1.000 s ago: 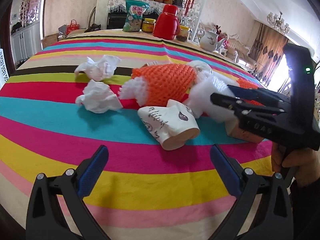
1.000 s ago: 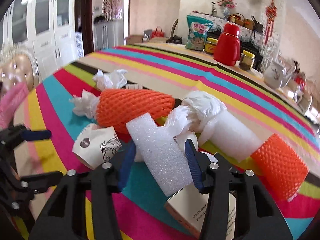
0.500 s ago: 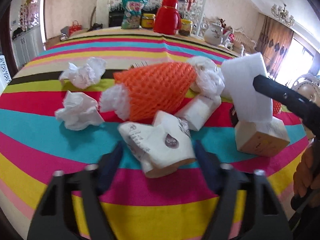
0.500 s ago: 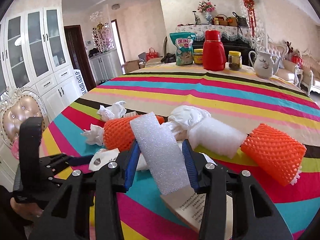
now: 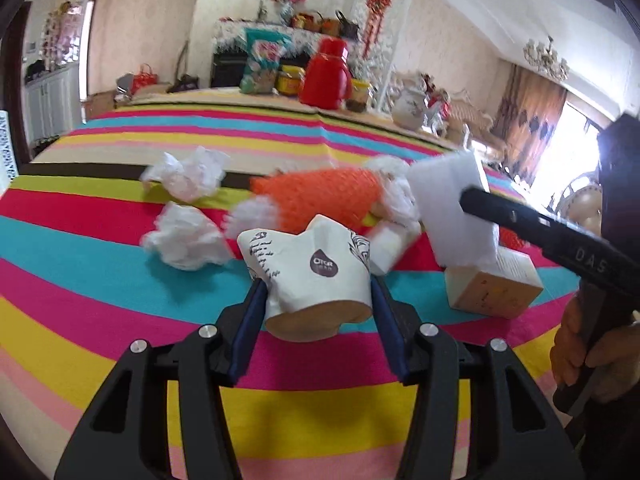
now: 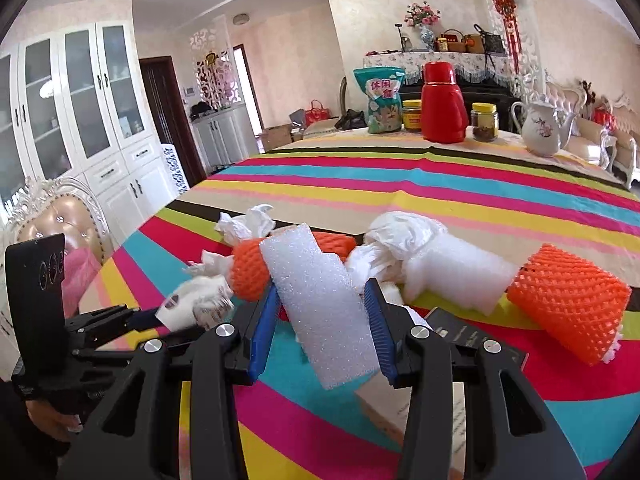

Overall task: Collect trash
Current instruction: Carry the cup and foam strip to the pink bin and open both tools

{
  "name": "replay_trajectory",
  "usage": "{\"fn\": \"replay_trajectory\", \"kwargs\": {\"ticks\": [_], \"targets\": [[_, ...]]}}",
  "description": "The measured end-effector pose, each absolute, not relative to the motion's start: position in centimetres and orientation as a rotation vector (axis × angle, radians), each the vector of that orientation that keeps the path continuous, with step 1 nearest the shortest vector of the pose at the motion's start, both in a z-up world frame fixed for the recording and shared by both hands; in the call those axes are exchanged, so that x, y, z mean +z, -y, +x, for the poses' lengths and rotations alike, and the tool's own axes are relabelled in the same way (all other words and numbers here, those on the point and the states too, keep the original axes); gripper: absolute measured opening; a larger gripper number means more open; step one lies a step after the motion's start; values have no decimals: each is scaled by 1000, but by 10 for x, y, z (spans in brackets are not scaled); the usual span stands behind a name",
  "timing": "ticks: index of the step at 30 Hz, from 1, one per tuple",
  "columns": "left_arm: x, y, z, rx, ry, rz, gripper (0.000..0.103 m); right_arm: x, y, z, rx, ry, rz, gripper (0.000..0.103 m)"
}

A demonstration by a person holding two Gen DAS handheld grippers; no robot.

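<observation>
A crumpled white paper cup (image 5: 316, 264) with brown print sits between the blue pads of my left gripper (image 5: 318, 292). The jaws are closing and both pads press on its sides; the cup hangs just above the striped tablecloth (image 5: 120, 280). My right gripper (image 6: 322, 292) is shut on a white foam block (image 6: 320, 300) and holds it above the pile. In the left wrist view that foam block (image 5: 452, 208) shows at the right. The right wrist view catches the cup (image 6: 188, 308) at the left.
An orange net sleeve (image 5: 316, 196), two tissue wads (image 5: 184, 236) and a small carton (image 5: 492, 284) lie on the cloth. A second orange sleeve (image 6: 568, 304) and a white foam roll (image 6: 456, 272) lie to the right. A red flask (image 6: 442, 104), jars and a jug stand far back.
My left gripper moved forward around the paper cup, closed from wide open onto it and raised it. My right gripper lifted the foam block off the pile.
</observation>
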State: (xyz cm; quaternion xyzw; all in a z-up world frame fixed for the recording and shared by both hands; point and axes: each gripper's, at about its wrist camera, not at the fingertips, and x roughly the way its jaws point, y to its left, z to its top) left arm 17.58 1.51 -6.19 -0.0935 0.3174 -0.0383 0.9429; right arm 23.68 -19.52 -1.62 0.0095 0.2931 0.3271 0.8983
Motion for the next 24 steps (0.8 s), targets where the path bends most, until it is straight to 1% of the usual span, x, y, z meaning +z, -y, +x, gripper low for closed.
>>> {"fn": "replay_trajectory", "kwargs": {"ticks": [4,13,24], "targets": [[-52,-32,168,-30,-610,-187,51,-14,187,231,679,-601,21,42],[-40,-69,138,13,-602,-194,51,-2,154,205,723,-589,-12,42],[-43,-109,106,86,-601,-201,52,-18,101,181,801,-656,-43,42]]}}
